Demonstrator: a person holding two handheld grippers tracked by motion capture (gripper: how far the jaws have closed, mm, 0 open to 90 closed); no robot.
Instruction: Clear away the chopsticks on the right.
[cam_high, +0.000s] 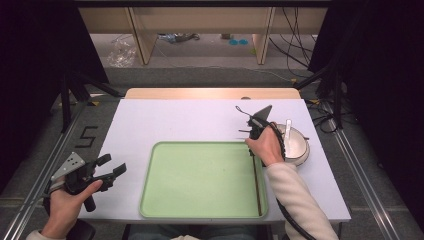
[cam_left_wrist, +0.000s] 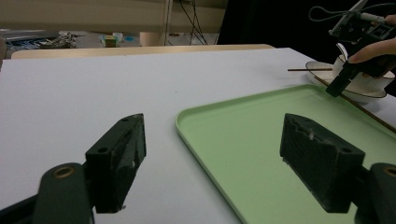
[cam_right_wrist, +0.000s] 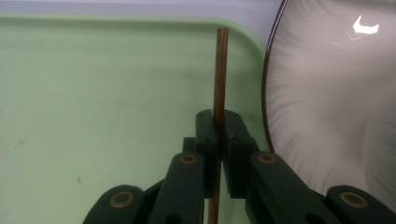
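White surface (cam_high: 165, 120) is carrying a pale green tray (cam_high: 200, 175) at its near edge; a white bowl (cam_high: 297, 145) with a dark rim is sitting just beside the tray's far right corner. Right tongs (cam_right_wrist: 218, 140) are clenching a thin brown chopstick (cam_right_wrist: 220, 70) that is running along the tray's right side; left tongs (cam_left_wrist: 219, 158) are hovering released near the surface's near left corner, jaws spread wide over the tray's left rim.
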